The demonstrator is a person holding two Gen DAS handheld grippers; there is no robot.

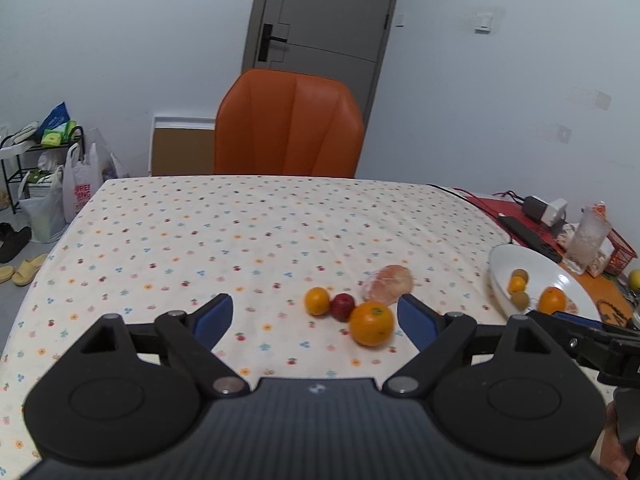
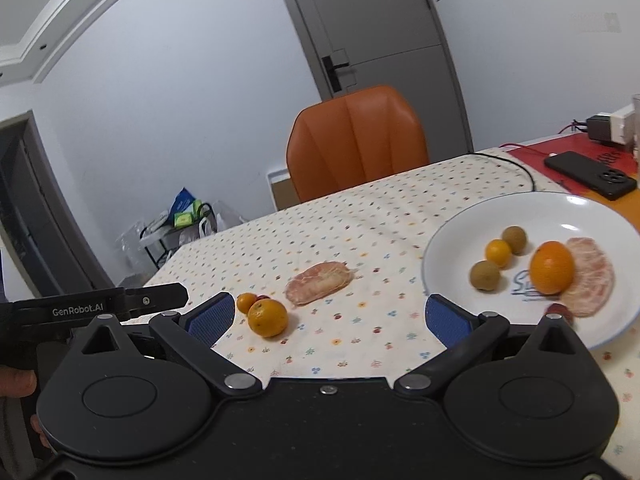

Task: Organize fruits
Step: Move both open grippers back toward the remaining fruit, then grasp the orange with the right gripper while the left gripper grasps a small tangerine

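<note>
On the dotted tablecloth lie a large orange (image 1: 371,323), a small orange (image 1: 317,301), a small red fruit (image 1: 343,306) and a peeled pomelo piece (image 1: 389,284). My left gripper (image 1: 316,320) is open and empty, just short of them. The white plate (image 2: 452,236) holds a large orange (image 2: 552,267), a small orange (image 2: 499,252), two brown fruits (image 2: 485,275), a pomelo segment (image 2: 592,280) and a red fruit (image 2: 558,309). My right gripper (image 2: 330,316) is open and empty, between the loose fruit and the plate.
An orange chair (image 1: 289,124) stands at the table's far edge. A black phone (image 2: 590,175), cables, a charger (image 1: 546,207) and a clear cup (image 1: 587,240) sit at the right side on a red mat. Bags and a rack (image 1: 44,168) stand on the floor at left.
</note>
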